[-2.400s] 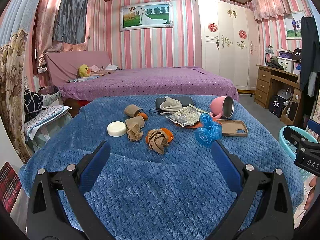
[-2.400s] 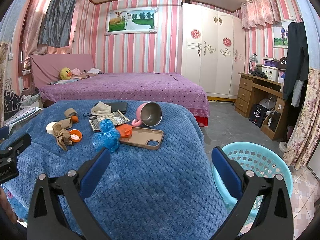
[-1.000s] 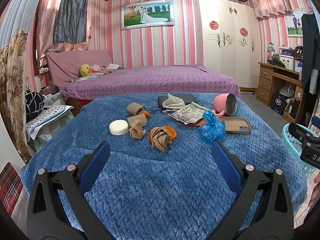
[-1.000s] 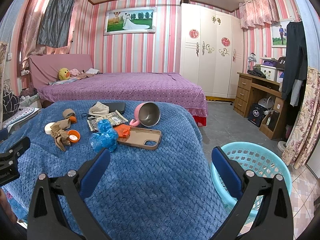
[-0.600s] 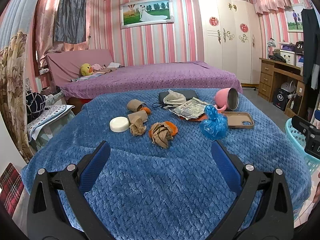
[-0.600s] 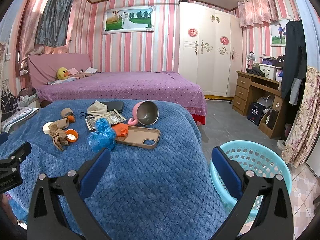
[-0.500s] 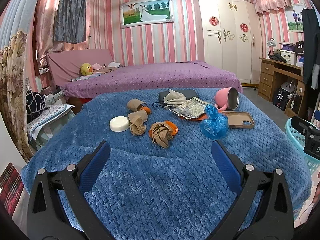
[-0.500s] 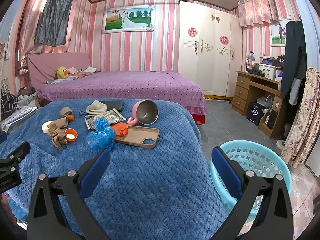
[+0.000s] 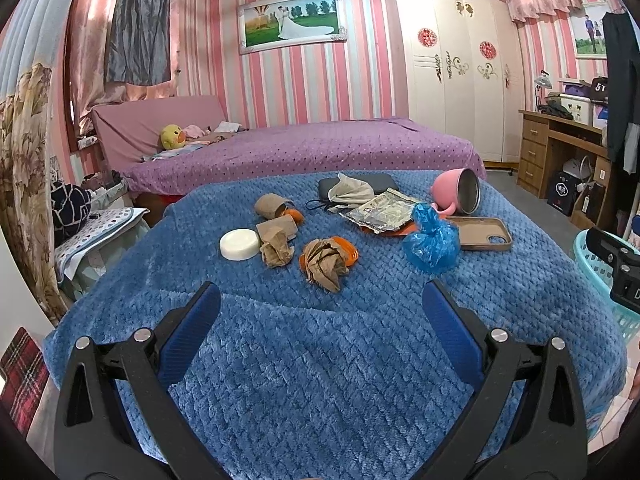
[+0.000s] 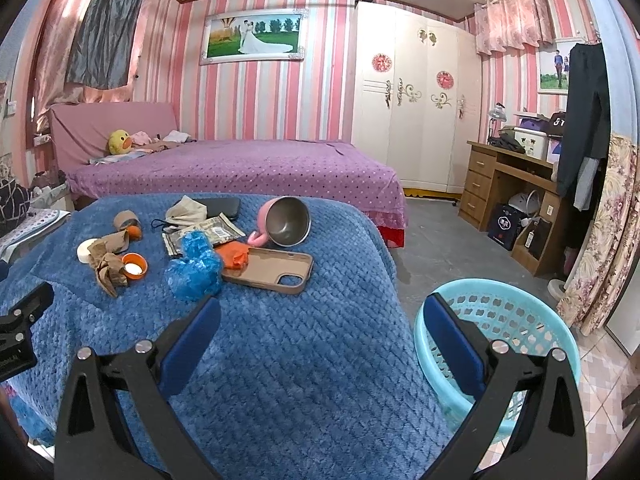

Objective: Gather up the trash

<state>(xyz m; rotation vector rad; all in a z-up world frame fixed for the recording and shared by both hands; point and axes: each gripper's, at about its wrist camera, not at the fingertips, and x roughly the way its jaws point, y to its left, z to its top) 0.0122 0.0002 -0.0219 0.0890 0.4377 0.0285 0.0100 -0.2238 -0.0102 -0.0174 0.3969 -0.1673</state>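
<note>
Two hand-held grippers hover low over a table covered with a blue blanket (image 9: 320, 360). The left gripper (image 9: 320, 300) has its blue-padded fingers spread wide and holds nothing; the right gripper (image 10: 320, 312) is likewise wide open and empty.

The trash lies ahead of both, well apart from the fingertips. Straight in front of the left gripper sits a crumpled brown paper wad (image 9: 325, 266) resting against an orange lid (image 9: 347, 249). Left of it lies a second brown paper wad (image 9: 275, 242) touching a white round lid (image 9: 239, 244), with a cardboard tube (image 9: 271, 205) behind. A scrunched blue plastic bag (image 9: 430, 240) lies toward the right finger of the left gripper; from the right wrist view it sits just beyond that gripper's left finger. Behind it are a silver foil wrapper (image 9: 380, 212), a beige face mask (image 9: 352, 192) on a dark case (image 9: 380, 182), a tipped pink mug (image 9: 458, 196) and a tan phone case (image 9: 480, 234).

A light blue laundry basket (image 10: 520, 320) stands on the floor beside the table, behind the right gripper's right finger.

The foil wrapper carries print, probably a barcode label, too small to read
</note>
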